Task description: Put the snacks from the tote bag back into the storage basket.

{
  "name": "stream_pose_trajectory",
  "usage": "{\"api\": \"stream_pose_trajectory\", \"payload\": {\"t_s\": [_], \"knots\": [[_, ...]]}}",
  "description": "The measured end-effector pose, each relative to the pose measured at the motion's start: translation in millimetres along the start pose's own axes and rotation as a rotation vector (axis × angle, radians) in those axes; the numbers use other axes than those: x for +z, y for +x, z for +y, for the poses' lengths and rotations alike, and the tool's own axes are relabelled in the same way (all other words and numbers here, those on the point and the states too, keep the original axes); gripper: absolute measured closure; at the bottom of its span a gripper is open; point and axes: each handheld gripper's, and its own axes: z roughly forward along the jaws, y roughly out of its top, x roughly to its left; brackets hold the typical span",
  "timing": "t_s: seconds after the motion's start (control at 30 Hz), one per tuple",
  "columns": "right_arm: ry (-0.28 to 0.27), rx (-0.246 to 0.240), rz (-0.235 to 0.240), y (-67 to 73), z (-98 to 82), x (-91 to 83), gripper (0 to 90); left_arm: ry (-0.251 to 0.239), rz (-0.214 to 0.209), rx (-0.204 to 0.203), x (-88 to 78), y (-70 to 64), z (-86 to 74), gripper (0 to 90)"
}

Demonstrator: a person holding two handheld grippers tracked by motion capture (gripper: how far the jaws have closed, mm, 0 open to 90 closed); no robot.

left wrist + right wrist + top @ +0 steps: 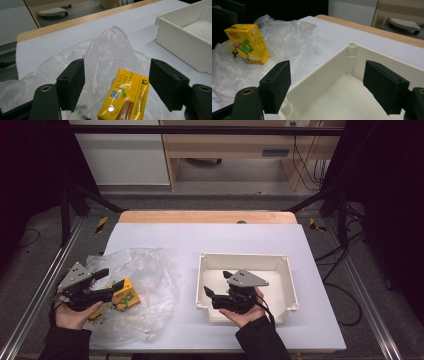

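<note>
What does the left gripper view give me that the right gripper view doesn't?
Left gripper view: the carton's top and printed side with a QR code, lying between open jaws of the left gripper, pads clear of it. Right gripper view: the tray's bare inside, under the open right gripper, and the carton's front face. Both: carton, plastic bag, tray, white table.

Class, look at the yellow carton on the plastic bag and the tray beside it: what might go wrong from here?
1. The yellow carton stands on the crinkled plastic bag; closing the open left gripper might pinch film with it.
2. The carton may slide or tip on the slick bag.
3. The right gripper hovers over the white tray and might knock its wall.
</note>
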Motion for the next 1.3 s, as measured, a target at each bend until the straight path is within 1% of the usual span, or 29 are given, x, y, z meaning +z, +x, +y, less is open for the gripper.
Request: {"api": "stream_pose_trajectory", "payload": {"t_s": [0.17,0.2,0.23,0.33,0.4,0.47,0.57,0.67,0.83,0.9,0.97,1.07,1.17,1.3], "knots": [[0.003,0.0,-0.06,-19.4,-12.2,-20.2,21.6,0.006,-0.007,0.008,4.3,0.5,0.0,28.8],[0.006,0.0,-0.074,-26.6,-16.9,-27.7,21.4,0.011,-0.007,0.012,4.8,0.7,0.1,28.6],[0.006,0.0,-0.074,-26.6,-16.9,-27.7,21.4,0.012,-0.009,0.014,5.5,0.6,-0.2,28.6],[0.009,0.005,-0.091,-36.0,-22.4,-37.5,20.6,0.026,-0.012,0.027,7.8,-0.4,-1.4,28.2],[0.009,0.011,-0.097,-40.7,-26.4,-43.9,20.4,0.037,-0.017,0.031,9.5,-0.7,-2.7,27.8],[0.013,0.015,-0.103,-44.1,-31.1,-49.4,20.4,0.05,-0.014,0.037,11.4,-0.6,-4.3,27.3],[0.027,0.019,-0.111,-47.9,-37.6,-55.4,20.3,0.057,-0.026,0.03,11.9,-0.5,-7.4,25.9],[0.031,0.026,-0.122,-51.0,-39.8,-59.6,20.0,0.067,-0.03,0.048,9.4,-1.4,-9.9,26.1],[0.029,0.028,-0.13,-53.1,-39.9,-63.3,19.9,0.08,-0.049,0.049,5.8,-1.0,-15.8,26.4],[0.028,0.027,-0.136,-55.1,-40.9,-65.2,19.8,0.093,-0.055,0.051,7.4,0.1,-17.9,26.4],[0.029,0.037,-0.145,-57.5,-42.4,-67.9,19.8,0.104,-0.064,0.049,10.2,0.3,-20.0,26.6],[0.034,0.044,-0.154,-60.5,-45.9,-70.9,19.8,0.135,-0.076,0.064,15.8,0.0,-22.9,26.9],[0.044,0.046,-0.159,-62.2,-48.0,-72.2,19.6,0.154,-0.084,0.073,20.6,0.1,-24.5,27.5],[0.047,0.051,-0.161,-63.9,-49.9,-73.5,19.6,0.163,-0.078,0.078,23.2,0.2,-24.9,30.4]]}}
